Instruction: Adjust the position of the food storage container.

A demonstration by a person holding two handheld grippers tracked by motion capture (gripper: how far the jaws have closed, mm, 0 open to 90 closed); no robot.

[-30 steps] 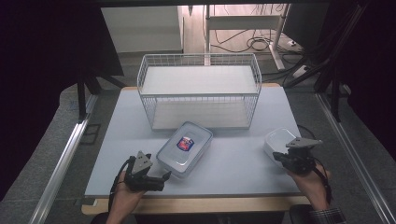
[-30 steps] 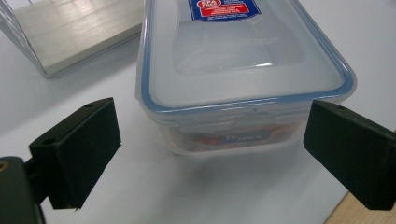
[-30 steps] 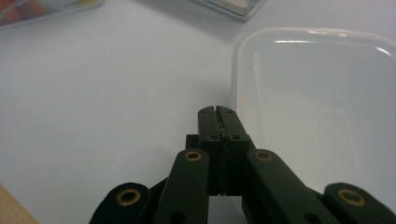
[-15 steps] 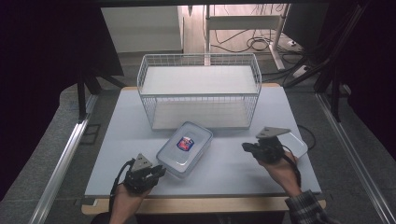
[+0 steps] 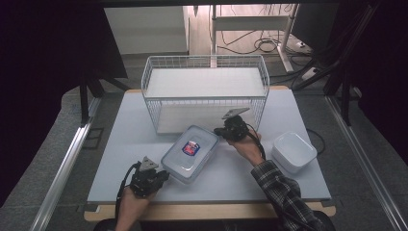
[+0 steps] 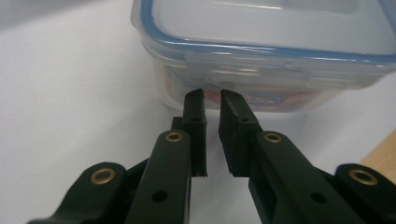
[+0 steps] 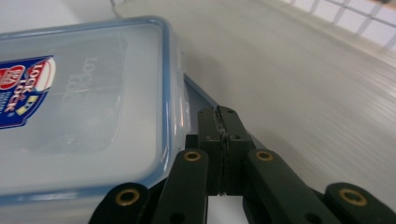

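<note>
In the high view, the lock-lid food container (image 5: 189,154) is seen on the desk (image 5: 144,144) before the wire basket (image 5: 204,91). In the left gripper view, the left gripper (image 6: 212,100) is held slightly parted at its near latch. In the right gripper view, the right gripper (image 7: 223,122) is clenched beside its far latch; that flap should be levered gently while the container is steadied.

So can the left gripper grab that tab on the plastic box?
Probably yes. The left gripper sits right at the near end of the plastic box, jaws slightly apart and aimed at the tab under the lid's blue rim, with nothing lying between them.
</note>
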